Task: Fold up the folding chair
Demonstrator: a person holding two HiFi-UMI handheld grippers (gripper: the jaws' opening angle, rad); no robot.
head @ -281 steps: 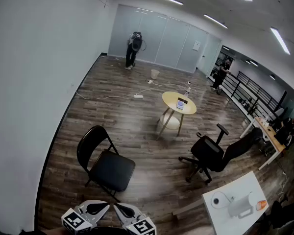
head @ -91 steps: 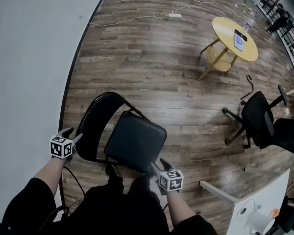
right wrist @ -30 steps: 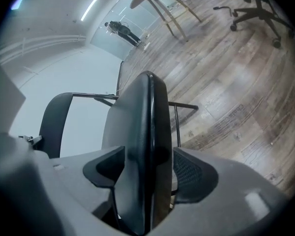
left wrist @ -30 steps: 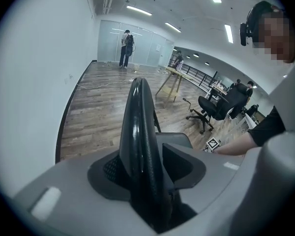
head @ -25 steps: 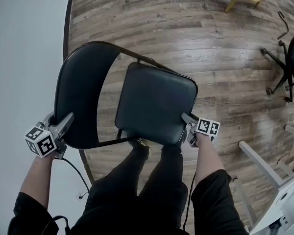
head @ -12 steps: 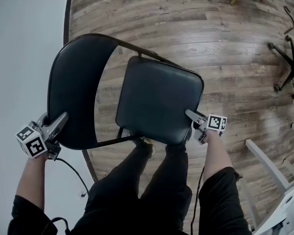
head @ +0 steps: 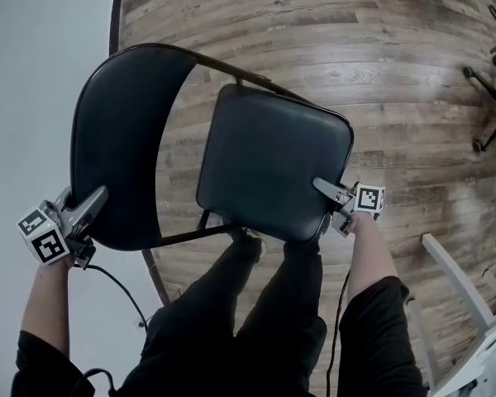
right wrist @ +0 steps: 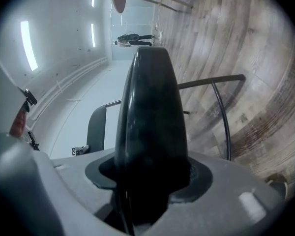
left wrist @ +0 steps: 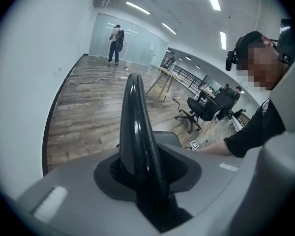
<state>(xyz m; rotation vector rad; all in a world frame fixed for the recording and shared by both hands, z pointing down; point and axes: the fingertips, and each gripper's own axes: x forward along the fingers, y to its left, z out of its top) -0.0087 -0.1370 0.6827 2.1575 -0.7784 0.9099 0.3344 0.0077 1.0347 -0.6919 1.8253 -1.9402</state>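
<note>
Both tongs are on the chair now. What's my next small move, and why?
Probably swing the right tongs up, tipping the seat toward the backrest, while the left tongs steady it. Both tongs have just been closing: the right on the seat's corner, the left on the backrest's rim. The seat lies open, away from the backrest, so nothing is folded yet.

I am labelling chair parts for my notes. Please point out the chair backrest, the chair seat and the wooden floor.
chair backrest (head: 120,139), head view, middle of the padded panel.
chair seat (head: 273,160), head view, middle of the cushion top.
wooden floor (head: 397,64), head view, bare planks beyond the seat.
</note>
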